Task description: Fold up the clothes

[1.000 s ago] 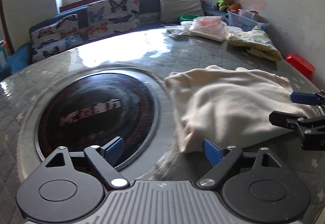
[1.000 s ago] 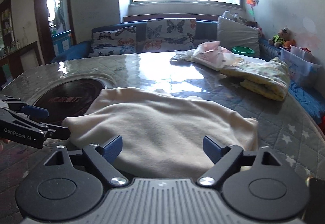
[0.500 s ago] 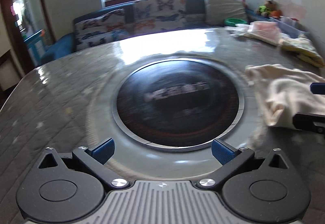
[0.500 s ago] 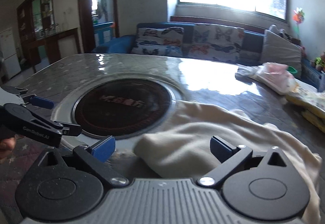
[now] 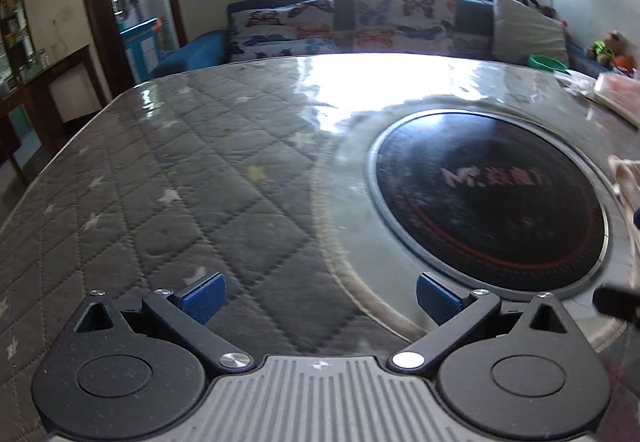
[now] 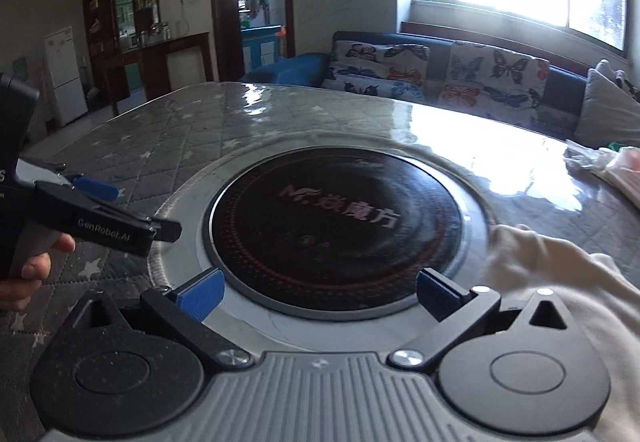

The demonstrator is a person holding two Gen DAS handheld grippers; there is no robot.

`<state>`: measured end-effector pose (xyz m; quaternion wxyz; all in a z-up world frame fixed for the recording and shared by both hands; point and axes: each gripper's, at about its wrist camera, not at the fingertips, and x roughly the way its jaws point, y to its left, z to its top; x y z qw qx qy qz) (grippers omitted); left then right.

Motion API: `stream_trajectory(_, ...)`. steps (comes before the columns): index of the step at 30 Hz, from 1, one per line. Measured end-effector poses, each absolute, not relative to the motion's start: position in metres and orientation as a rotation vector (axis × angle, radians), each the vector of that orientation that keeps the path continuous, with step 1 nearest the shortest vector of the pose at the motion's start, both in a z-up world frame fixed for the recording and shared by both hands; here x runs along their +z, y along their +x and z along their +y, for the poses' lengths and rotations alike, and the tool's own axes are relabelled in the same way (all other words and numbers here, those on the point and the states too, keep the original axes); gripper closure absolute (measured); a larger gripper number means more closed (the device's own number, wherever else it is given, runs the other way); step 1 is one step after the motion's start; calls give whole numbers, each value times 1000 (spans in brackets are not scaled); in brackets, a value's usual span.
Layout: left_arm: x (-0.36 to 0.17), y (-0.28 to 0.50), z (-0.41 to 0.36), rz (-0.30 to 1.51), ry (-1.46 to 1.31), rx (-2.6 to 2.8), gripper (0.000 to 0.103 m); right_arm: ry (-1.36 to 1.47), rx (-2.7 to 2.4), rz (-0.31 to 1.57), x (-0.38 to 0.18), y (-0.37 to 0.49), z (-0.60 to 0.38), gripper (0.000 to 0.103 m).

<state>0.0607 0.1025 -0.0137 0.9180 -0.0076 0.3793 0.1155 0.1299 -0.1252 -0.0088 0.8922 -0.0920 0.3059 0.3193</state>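
Observation:
A cream garment (image 6: 560, 282) lies folded on the table, at the lower right of the right wrist view; only its edge (image 5: 626, 177) shows at the far right of the left wrist view. My right gripper (image 6: 320, 292) is open and empty over the near rim of the black round hob (image 6: 336, 226), just left of the garment. My left gripper (image 5: 320, 296) is open and empty over the quilted table cover (image 5: 160, 201), left of the hob (image 5: 488, 197). The left gripper (image 6: 124, 209), held by a hand, also appears at the left of the right wrist view.
A pink-and-white bundle (image 6: 616, 169) lies at the table's far right. A blue sofa with butterfly cushions (image 6: 440, 73) runs behind the table under the window. A doorway and dark cabinets (image 6: 132, 41) stand far left. A green bowl (image 5: 548, 61) sits by a grey pillow.
Both grippers have swung left, away from the cream garment, which has slid toward the right edge of both views. Their jaws stand a little wider than a second ago.

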Motion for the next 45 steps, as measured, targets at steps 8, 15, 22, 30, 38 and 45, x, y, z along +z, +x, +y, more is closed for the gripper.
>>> stream_trajectory(8,-15,59,117,756,-65,259,0,-209,681,659,-20,132,-108,0)
stream_trajectory(15,-17,54,120,734,-78,260,0,-217,685,681,-25,136,-103,0)
stream_trajectory(22,-19,50,119,713,-75,263,0,-221,689,689,-28,136,-101,0)
stream_trajectory(30,-21,47,118,690,-70,260,0,-210,694,702,-29,139,-102,0)
stream_trajectory(38,-22,46,117,685,-72,259,0,-212,694,702,-29,139,-101,0)
stream_trajectory(45,-22,45,117,683,-71,258,0,-213,693,701,-30,139,-100,0)
